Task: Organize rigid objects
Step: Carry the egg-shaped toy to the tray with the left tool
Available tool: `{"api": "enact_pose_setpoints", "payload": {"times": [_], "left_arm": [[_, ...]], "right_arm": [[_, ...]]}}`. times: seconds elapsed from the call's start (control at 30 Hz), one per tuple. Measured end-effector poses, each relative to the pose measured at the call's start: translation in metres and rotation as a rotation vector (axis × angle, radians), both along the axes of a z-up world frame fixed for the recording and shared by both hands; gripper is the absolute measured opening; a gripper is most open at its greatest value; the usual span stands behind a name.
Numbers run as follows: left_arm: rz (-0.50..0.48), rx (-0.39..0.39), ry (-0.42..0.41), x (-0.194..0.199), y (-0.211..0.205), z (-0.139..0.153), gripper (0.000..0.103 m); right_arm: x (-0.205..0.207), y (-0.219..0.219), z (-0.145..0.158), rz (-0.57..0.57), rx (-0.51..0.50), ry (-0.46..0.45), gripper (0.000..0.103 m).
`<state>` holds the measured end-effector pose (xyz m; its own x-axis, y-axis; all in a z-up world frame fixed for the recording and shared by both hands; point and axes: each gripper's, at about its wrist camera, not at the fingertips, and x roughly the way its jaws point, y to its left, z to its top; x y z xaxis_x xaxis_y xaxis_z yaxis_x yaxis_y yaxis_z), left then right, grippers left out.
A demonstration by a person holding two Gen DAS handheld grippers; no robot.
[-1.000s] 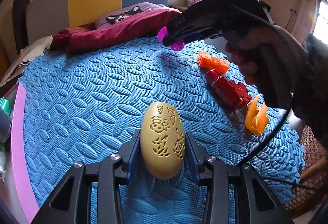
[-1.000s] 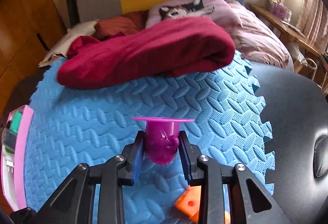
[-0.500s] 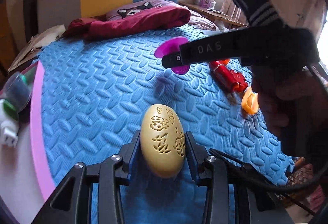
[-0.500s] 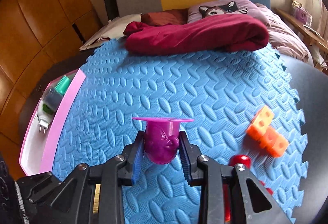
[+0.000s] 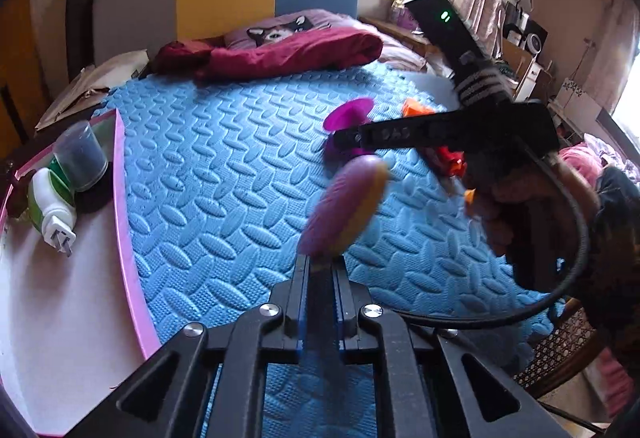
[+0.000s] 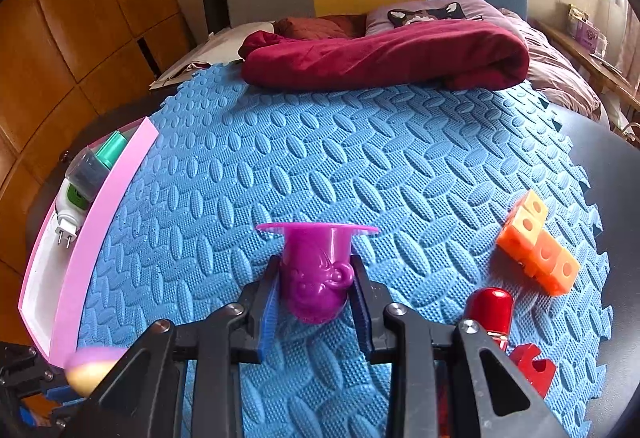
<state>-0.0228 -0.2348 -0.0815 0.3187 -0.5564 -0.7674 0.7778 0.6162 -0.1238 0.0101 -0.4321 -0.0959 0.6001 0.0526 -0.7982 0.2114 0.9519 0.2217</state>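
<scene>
My left gripper (image 5: 320, 262) has its jaws closed together, pinching the lower edge of the yellow egg-shaped toy (image 5: 344, 207), which is tilted, blurred and shows a purple back. The toy also shows in the right wrist view (image 6: 94, 364). My right gripper (image 6: 316, 290) is shut on a magenta cup-shaped mould (image 6: 316, 270), held above the blue foam mat (image 6: 360, 165). The same mould shows in the left wrist view (image 5: 347, 113). A pink-edged white tray (image 5: 128, 238) lies at the mat's left side.
The tray holds a white-green plug-in device (image 5: 52, 205) and a grey cup (image 5: 82, 153). Orange linked cubes (image 6: 538, 246) and a red toy (image 6: 492, 310) lie on the mat's right. A maroon blanket (image 6: 384, 53) lies at the far end.
The egg toy has slipped from a full side grip to a pinch at its edge and tilted over. Both grippers have swung left, bringing the tray into view.
</scene>
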Motion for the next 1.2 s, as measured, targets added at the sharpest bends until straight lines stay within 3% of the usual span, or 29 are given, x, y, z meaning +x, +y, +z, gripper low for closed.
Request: {"api": "enact_pose_setpoints", "payload": {"times": [0.17,0.27,0.33,0.43,0.63,0.73,1.0,1.2], "left_arm": [[0.019,0.007,0.041,0.007,0.004,-0.01,0.013],[0.01,0.008,0.054,0.008,0.007,-0.003,0.033],[0.006,0.019,0.052,0.01,0.012,0.002,0.055],[-0.002,0.005,0.076,0.013,0.026,0.013,0.069],[0.039,0.004,0.043,0.02,0.04,0.039,0.07],[0.049,-0.039,0.053,0.023,0.044,0.053,0.07],[-0.038,-0.004,0.115,0.021,0.005,0.037,0.064],[-0.162,0.024,0.188,-0.012,-0.035,0.016,0.066]], "right_arm": [[0.001,0.0,0.0,0.006,-0.004,0.005,0.031],[0.003,-0.002,0.0,0.007,0.011,0.01,0.031],[0.004,-0.004,0.001,0.011,0.014,0.017,0.031],[0.006,-0.003,0.002,0.018,0.004,0.03,0.031],[0.006,-0.002,0.003,0.004,-0.038,0.052,0.031],[0.003,-0.01,0.007,-0.031,-0.026,0.045,0.031],[-0.035,-0.011,0.056,0.051,0.028,-0.137,0.031],[-0.083,-0.04,0.091,-0.056,0.04,-0.296,0.031]]}}
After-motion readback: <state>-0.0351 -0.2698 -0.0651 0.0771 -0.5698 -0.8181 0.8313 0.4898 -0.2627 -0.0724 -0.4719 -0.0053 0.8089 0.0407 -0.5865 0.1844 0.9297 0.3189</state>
